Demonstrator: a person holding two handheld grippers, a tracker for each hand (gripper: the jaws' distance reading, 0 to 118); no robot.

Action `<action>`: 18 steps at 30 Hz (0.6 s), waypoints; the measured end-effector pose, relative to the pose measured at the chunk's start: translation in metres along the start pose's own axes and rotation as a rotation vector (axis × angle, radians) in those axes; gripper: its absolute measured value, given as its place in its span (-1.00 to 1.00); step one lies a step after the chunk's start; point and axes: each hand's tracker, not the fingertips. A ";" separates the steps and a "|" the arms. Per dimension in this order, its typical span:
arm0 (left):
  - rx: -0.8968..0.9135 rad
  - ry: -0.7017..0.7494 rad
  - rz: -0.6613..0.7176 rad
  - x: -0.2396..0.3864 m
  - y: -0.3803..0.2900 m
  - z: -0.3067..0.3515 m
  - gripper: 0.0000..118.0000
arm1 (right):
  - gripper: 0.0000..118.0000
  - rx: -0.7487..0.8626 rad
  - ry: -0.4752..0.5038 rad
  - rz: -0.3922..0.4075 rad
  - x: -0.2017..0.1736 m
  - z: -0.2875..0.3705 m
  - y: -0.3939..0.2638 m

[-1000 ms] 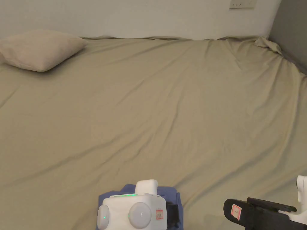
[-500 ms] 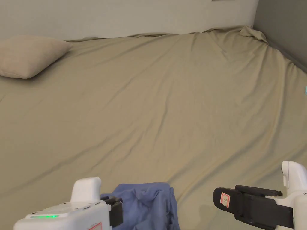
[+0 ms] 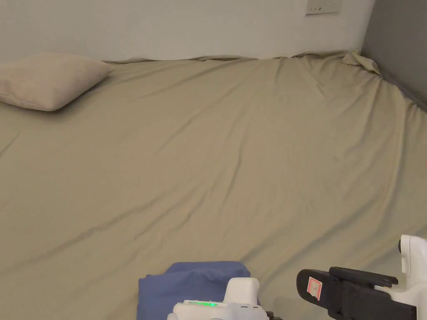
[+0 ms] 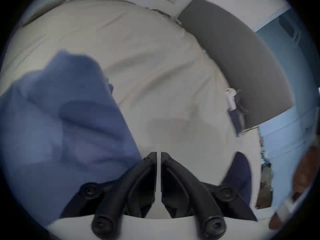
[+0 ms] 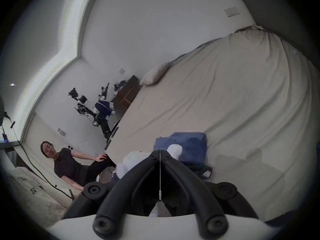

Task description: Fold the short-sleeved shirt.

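Black jaws of our left gripper [image 4: 158, 154] stand at the bottom centre of the left gripper view, narrowed to a thin slit with nothing between them, just right of the blue shirt [image 4: 65, 122]. In the head view its white body sits at the bottom edge with a green light on top, touching the near side of the shirt [image 3: 194, 281], which lies as a compact bundle at the bottom centre on the tan bed sheet [image 3: 233, 166].

Our right gripper [image 5: 160, 152] points leftward from the lower right of the head view [image 3: 308, 285], jaws pressed together and empty; a small red-framed sticker sits on its tip, its writing too small for us to tell. It hangs just beside the shirt [image 5: 188, 146], apart from it.

Farther off, a pillow [image 3: 50, 81] rests at the upper left, a wall plate [image 3: 323, 6] at the top right. A seated person [image 5: 69, 164] appears at the lower left of the right gripper view.
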 end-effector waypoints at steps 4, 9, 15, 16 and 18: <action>0.149 -0.016 0.076 -0.036 -0.003 0.099 -0.93 | -0.95 -0.017 0.099 -0.024 0.007 -0.022 0.009; 0.264 0.149 0.205 -0.119 -0.015 0.182 -0.93 | -0.95 -0.284 0.003 0.006 0.038 -0.110 -0.002; 0.267 0.184 0.283 -0.155 -0.019 0.188 0.75 | -0.95 -0.536 -0.323 0.013 0.097 -0.194 -0.041; 0.240 0.201 0.287 -0.155 -0.017 0.181 0.75 | -0.95 -0.480 -0.238 -0.023 0.106 -0.191 -0.042; 0.206 0.211 0.246 -0.154 -0.014 0.168 1.00 | -0.95 -0.468 -0.152 -0.200 0.126 -0.183 -0.036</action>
